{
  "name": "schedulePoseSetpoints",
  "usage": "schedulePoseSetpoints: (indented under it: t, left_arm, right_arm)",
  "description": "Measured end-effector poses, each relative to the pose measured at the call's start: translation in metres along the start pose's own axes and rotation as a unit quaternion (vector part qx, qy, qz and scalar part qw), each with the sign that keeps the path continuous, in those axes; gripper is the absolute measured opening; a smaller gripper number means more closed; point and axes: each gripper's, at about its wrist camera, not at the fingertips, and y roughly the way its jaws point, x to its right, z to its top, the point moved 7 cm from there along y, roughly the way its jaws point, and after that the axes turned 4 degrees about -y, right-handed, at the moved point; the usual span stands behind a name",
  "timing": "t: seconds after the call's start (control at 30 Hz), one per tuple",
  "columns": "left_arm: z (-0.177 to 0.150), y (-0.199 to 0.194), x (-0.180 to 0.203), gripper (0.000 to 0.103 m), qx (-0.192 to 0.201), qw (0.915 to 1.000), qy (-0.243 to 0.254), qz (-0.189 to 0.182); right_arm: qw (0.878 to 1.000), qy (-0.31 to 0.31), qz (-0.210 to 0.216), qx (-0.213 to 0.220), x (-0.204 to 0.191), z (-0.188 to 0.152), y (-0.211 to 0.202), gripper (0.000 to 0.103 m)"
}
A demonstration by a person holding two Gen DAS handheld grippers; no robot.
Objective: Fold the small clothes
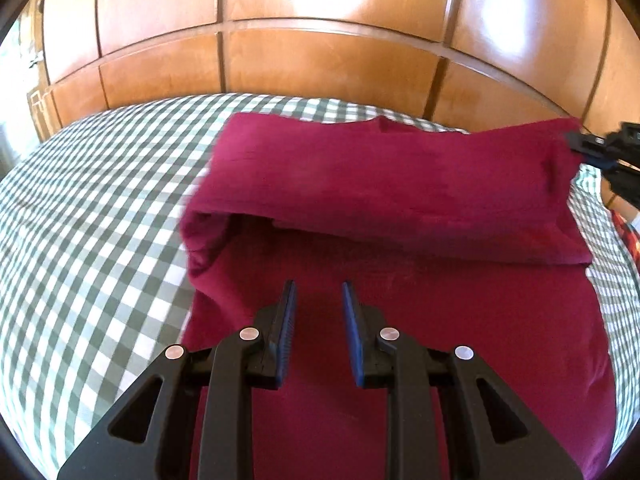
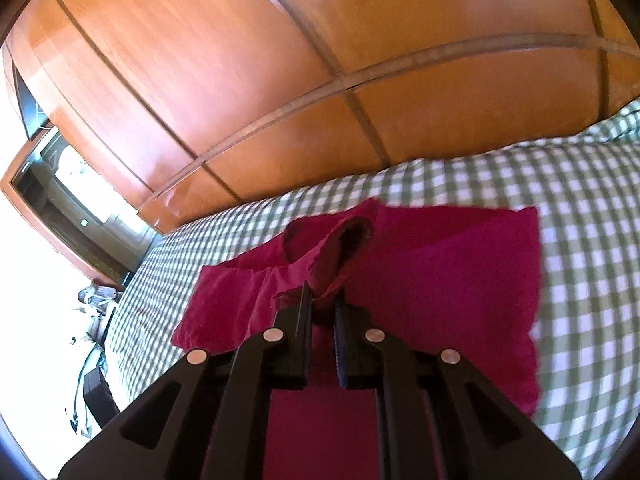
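A maroon garment (image 1: 380, 208) lies on a green-and-white checked bed, its far part folded over the near part. My left gripper (image 1: 319, 286) is open and empty, hovering above the near part of the cloth. My right gripper (image 2: 322, 294) is shut on a raised fold of the maroon garment (image 2: 440, 280). In the left wrist view the right gripper (image 1: 576, 142) pinches the cloth's far right corner.
The checked bed cover (image 1: 100, 200) spreads to the left and behind the garment. A wooden panelled headboard (image 1: 320, 52) stands right behind the bed. A red plaid cloth (image 1: 628, 240) shows at the right edge. A doorway (image 2: 68, 208) and floor clutter lie left.
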Motion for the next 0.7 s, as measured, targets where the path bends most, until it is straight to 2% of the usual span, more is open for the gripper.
schedulePoseSetpoints:
  t: [0.17,0.23,0.3,0.33,0.37,0.53,0.7]
  left_arm:
    - [0.004,0.008,-0.023,0.022,-0.009,0.9993,-0.035,0.004]
    - [0.005,0.011,-0.029,0.022,-0.015,0.9989,-0.044,0.002]
    - [0.004,0.013,-0.033,0.022,-0.02,0.9987,-0.047,0.0]
    - [0.003,0.013,-0.033,0.022,-0.02,0.9986,-0.049,-0.003]
    - [0.003,0.011,-0.034,0.022,-0.018,0.9984,-0.052,-0.01]
    - [0.002,-0.001,-0.031,0.022,-0.006,0.9989,-0.04,-0.024]
    - [0.001,-0.012,-0.035,0.022,0.004,0.9991,-0.033,-0.024]
  right_arm:
    - [0.997,0.046,-0.055,-0.013,0.062,-0.004,0.005,0.008]
    - [0.996,0.066,-0.06,-0.023,0.081,-0.012,0.012,0.009]
    - [0.994,0.095,-0.053,-0.029,0.096,-0.023,0.017,0.023]
    - [0.993,0.113,-0.037,-0.024,0.099,-0.026,0.017,0.044]
    - [0.992,0.121,-0.026,-0.016,0.1,-0.028,0.015,0.052]
    - [0.988,0.155,0.028,0.01,0.088,-0.035,0.0,0.068]
    - [0.98,0.189,0.059,0.017,0.08,-0.044,-0.007,0.085]
